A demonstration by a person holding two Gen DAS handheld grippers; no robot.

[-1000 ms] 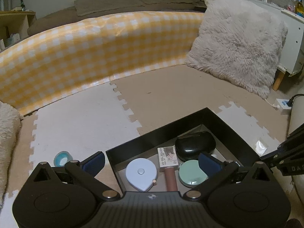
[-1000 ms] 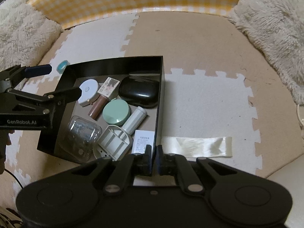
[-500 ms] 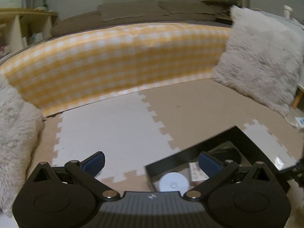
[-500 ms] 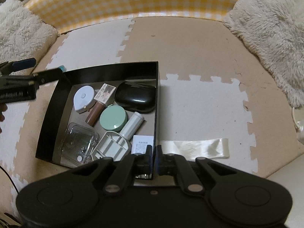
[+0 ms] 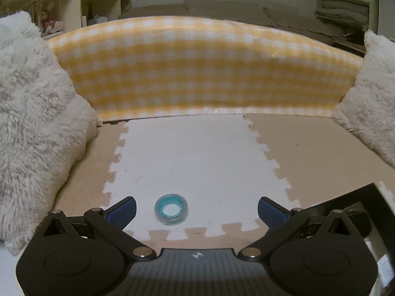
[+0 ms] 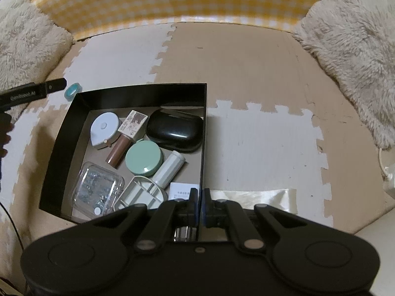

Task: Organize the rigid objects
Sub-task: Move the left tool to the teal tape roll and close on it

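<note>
Foam mat; "GenRobot.AI" left gripper (image 5: 196,208) jaws wide, right gripper (image 6: 200,198) clamping box wall (image 6: 203,148).

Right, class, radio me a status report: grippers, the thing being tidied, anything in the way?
Left gripper open, lined up on blue tape roll outside black box. Right gripper shut on box's near wall. Path clear.

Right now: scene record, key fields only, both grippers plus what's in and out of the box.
left gripper: open, empty, aimed at blue tape roll
right gripper: shut on near wall of black box
tape roll: on white floor mat, outside box, between the left fingers, untouched
in box: green compact, black case, white tape measure, clear plastic case
beside box: cream ribbon on mat
</note>
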